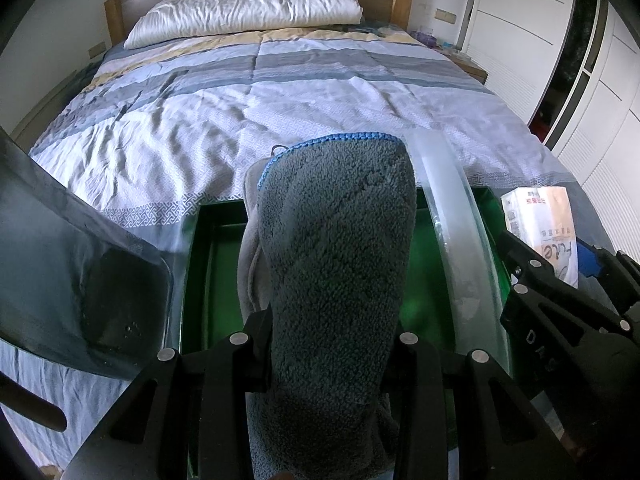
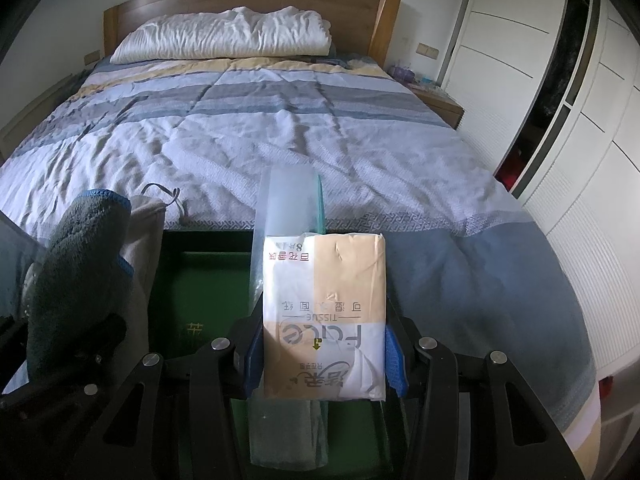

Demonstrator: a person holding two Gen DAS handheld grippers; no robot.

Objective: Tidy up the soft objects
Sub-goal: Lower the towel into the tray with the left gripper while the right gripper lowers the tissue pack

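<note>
now both grippers are hovering over the green bin (image 1: 212, 240) on the bed: the left gripper (image 1: 332, 344) is clamping the grey towel (image 1: 336, 240), the right gripper (image 2: 320, 356) the tissue pack (image 2: 324, 304). seemingly next, lowering each inside, clear of the translucent rim (image 1: 460, 240), then releasing.

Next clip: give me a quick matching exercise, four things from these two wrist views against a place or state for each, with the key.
Things:
1. grey towel
2. tissue pack
3. white pillow
4. green box

Places or states:
A. at the headboard
B. clamped in the right gripper
C. open, at the foot of the bed
D. clamped in the left gripper

Pairs: 1-D, 2-B, 3-A, 4-C
</note>
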